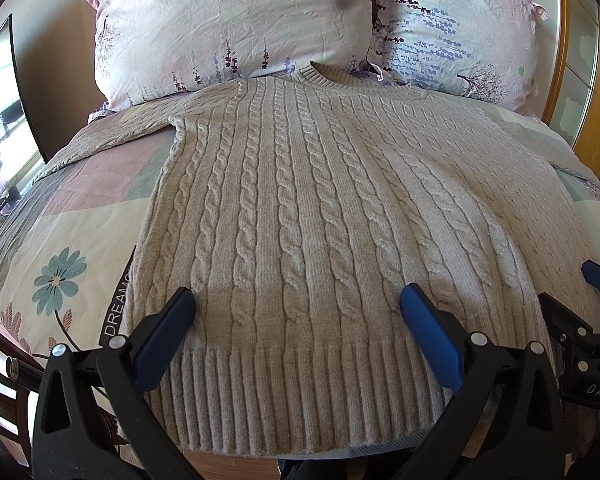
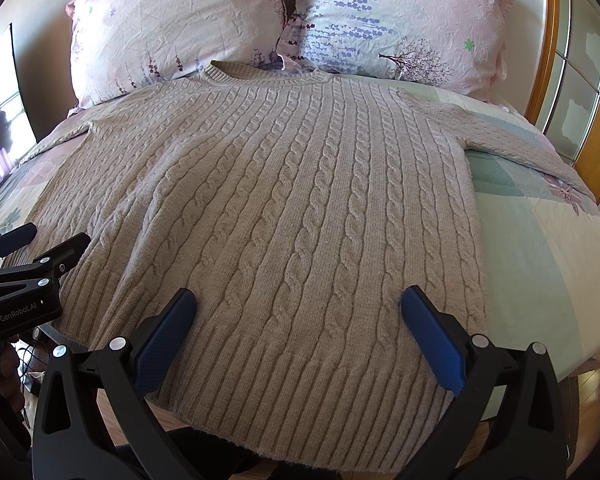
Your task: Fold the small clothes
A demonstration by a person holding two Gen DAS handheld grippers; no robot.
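A beige cable-knit sweater (image 1: 320, 208) lies flat on the bed, collar toward the pillows, ribbed hem at the near edge; it also shows in the right wrist view (image 2: 284, 216). Its sleeves spread out to the left (image 1: 112, 132) and right (image 2: 516, 140). My left gripper (image 1: 298, 304) is open and empty, hovering over the hem's left half. My right gripper (image 2: 300, 302) is open and empty over the hem's right half. Each gripper shows at the edge of the other's view, the right one (image 1: 580, 312) and the left one (image 2: 32, 256).
Two floral pillows (image 1: 228, 24) (image 2: 396, 16) lean at the head of the bed. The patterned quilt (image 1: 60, 240) covers the bed. A wooden headboard frame (image 2: 548, 60) stands at the right, a dark screen (image 1: 24, 92) at the left.
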